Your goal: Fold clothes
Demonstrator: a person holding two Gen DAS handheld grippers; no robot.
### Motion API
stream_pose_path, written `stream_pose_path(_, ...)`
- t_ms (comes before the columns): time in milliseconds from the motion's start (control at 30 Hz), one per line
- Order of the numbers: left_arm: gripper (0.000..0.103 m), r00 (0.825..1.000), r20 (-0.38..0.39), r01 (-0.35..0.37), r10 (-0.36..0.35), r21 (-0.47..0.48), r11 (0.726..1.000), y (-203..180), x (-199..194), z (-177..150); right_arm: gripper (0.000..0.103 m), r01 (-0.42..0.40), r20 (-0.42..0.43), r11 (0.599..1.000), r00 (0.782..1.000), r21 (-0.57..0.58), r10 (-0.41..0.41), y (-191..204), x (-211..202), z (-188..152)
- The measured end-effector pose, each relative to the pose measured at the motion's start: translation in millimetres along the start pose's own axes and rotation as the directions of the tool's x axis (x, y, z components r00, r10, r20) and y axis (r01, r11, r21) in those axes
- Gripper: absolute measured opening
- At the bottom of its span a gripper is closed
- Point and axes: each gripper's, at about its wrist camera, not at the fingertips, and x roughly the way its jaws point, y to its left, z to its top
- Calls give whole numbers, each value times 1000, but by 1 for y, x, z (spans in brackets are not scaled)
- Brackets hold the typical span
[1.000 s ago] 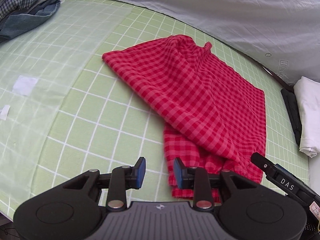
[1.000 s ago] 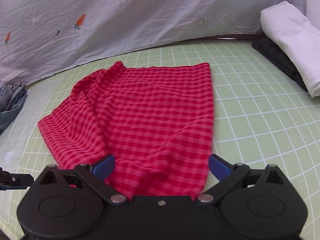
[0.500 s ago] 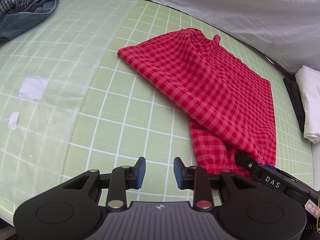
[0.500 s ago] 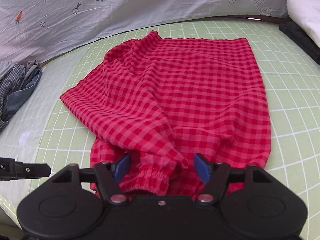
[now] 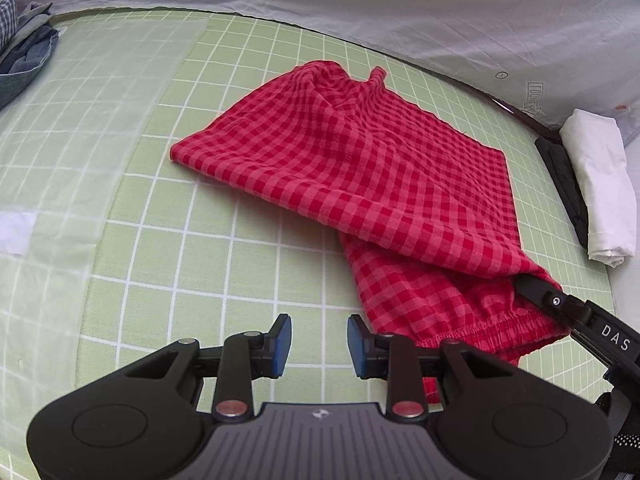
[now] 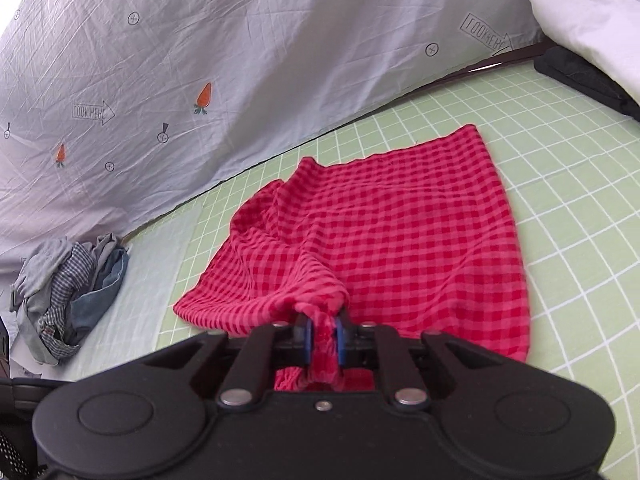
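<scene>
From your left wrist camera, the red checked garment (image 5: 360,172) lies on the green grid mat (image 5: 160,240), one layer doubled over another, its elastic waistband (image 5: 492,328) at the near edge. It is thin, soft cloth: expect it to be light, to sag and to bunch wherever you pinch it, so I judge the firmer waistband or a corner the better hold. Your left gripper (image 5: 319,346) hangs just left of that waistband, jaws parted a moderate way, nothing between them, touching no cloth. The right gripper (image 5: 568,312) reaches into the garment's near right corner.

From your right wrist camera, the right gripper (image 6: 322,340) is clamped tight on a gathered wad of the garment (image 6: 400,240) at its near edge, and the cloth pulls up into a ridge from that pinch. A heap of other clothes (image 6: 68,292) sits well left of the garment; folded white (image 6: 584,20) and dark (image 6: 580,76) pieces lie beyond it to the right.
</scene>
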Motion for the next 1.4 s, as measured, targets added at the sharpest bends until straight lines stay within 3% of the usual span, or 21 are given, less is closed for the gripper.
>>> stream_pose_path(233,33,999,-37,-7,7,1,1000,-29,22,-1,12,161,-97,987,982,-16,-162,-46,3,-5)
stream_pose_path(433,33,997,-67,-31,28,-40,999,-34,35,-2,14,201,-224,978,952,-57,-209,-67,21,-19)
stream_pose_path(633,33,998,-46,-56,49,-149,987,-21,40,6,35,206,-233,972,945,-115,-228,-70,22,-12)
stream_pose_path(800,34,998,-12,-66,65,-222,973,-15,43,19,58,221,-224,961,941,-163,-254,-72,17,6)
stream_pose_path(867,34,997,-8,-73,73,-242,968,-13,46,27,73,229,-229,957,936,-175,-266,-75,16,13)
stream_pose_path(1200,39,995,-12,-101,102,-292,951,-7,72,67,84,284,-219,957,931,-68,-291,-103,19,49)
stream_pose_path(1400,41,995,-26,-97,94,-331,939,-5,89,85,84,318,-270,947,909,-51,-319,-112,48,58)
